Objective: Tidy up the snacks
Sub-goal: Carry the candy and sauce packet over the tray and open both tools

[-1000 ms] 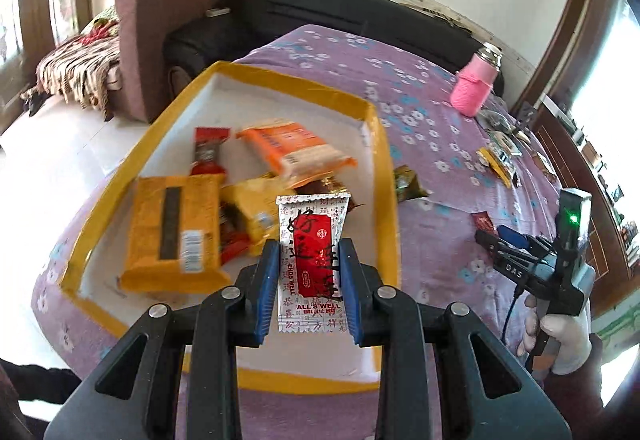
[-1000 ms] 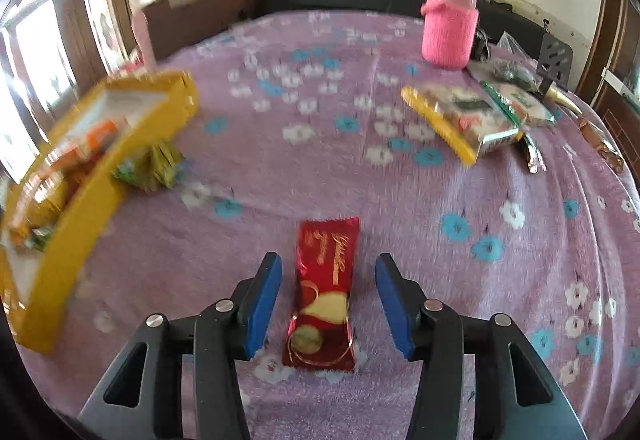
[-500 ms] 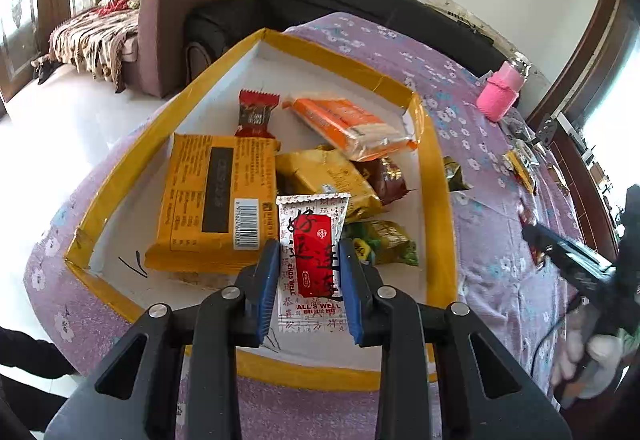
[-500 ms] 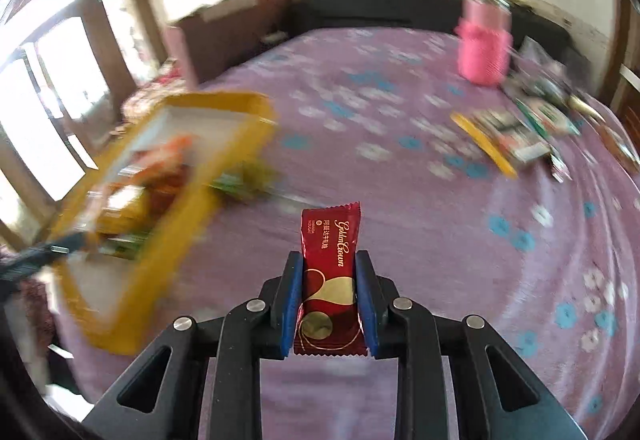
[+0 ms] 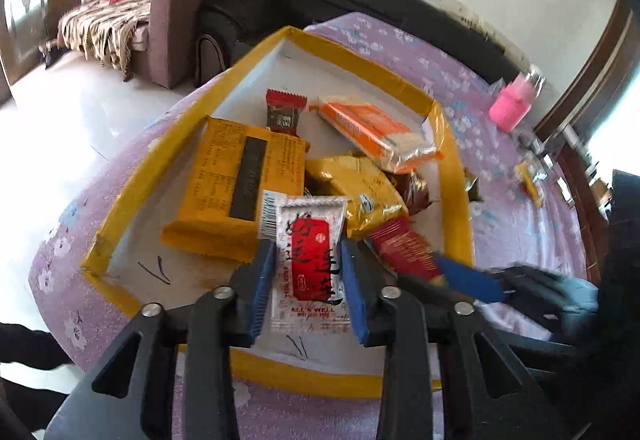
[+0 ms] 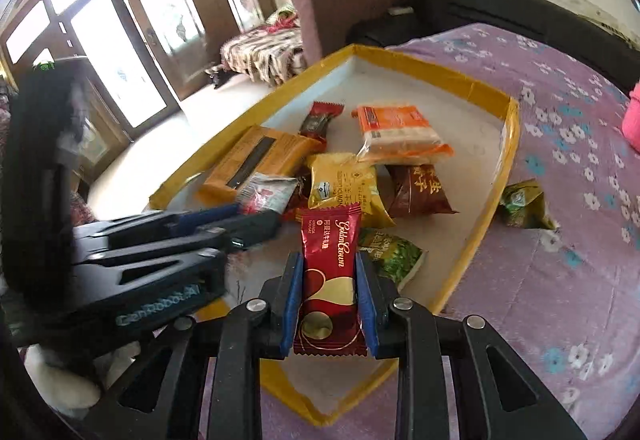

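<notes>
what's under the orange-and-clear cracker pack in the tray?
The orange-and-clear cracker pack rests partly on the gold foil packet and the brown pouch, inside the yellow-rimmed tray. Anything beneath its middle is covered.

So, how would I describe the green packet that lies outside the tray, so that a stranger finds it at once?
Start at the yellow-rimmed tray on the purple flowered cloth. Just past its right wall, on the cloth, lies a crumpled green packet. Another green packet lies inside the tray; this one alone is outside.
</notes>
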Motion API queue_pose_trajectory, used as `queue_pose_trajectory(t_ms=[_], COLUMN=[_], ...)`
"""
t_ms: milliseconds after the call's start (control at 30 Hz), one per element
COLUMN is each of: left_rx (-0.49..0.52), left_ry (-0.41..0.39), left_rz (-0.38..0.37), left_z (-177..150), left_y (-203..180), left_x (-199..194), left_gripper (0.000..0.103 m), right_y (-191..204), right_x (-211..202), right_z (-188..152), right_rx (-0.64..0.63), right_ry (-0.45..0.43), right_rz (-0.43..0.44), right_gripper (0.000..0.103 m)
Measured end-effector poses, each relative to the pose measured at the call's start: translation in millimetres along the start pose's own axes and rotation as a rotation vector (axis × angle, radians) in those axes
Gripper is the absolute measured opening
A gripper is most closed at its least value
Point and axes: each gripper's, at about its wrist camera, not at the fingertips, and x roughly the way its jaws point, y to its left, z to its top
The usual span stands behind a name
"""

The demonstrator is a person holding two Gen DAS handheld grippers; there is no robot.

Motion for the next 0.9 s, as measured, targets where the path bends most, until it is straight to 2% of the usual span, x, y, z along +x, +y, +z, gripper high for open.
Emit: queue_pose_trajectory(t_ms=[67,133,267,300,367,433,700,900], left_rx=[-0.028,-0.029,-0.034,-0.031,-0.029,-0.015,0.08,0.125], left_ry=[-0.022,-0.053,-0.121,-0.133,-0.163,-0.188,-0.232,-0.226], left_rz=[-0.022,-0.003,0.072,0.087,0.153,0.223,0.323,0.329], left_z=[1.1,2.0,1.2,1.3,1.5,2.1,-4.8,-10.2], left_y=[5.7,6.4,5.1,5.6,4.1,1.7,-21.6,-36.7], left_x=[-9.8,-19.0,-38.9,-42.3,-49.4,-53.2,-60.5,-62.6], left_gripper=[0.033,0.036,0.058,0.06,0.076,0.081,0.081,0.081], right_y=[0.3,-4.9,-9.9,-10.6,-8.6,-6.5,-24.5,-49.8], right_x=[12.7,22.6,37.7,38.0,32.0,17.9,-34.4,-54.0], right_z=[2.1,5.5,18.0,18.5,14.4,8.9,-16.9,-31.6], right_rx=[0.012,0.035,0.041,0.051,0.064,0.063,0.1,0.158], right_ry=[0.037,0.057,0.049,0.048,0.028,-0.011,-0.139,-0.17], right_rz=[-0.003,-0.001,-0.063,-0.046,-0.006,0.023,0.011,-0.016], right_gripper=[0.026,0.026,0.03,0.03,0.031,0.038,0.046,0.049])
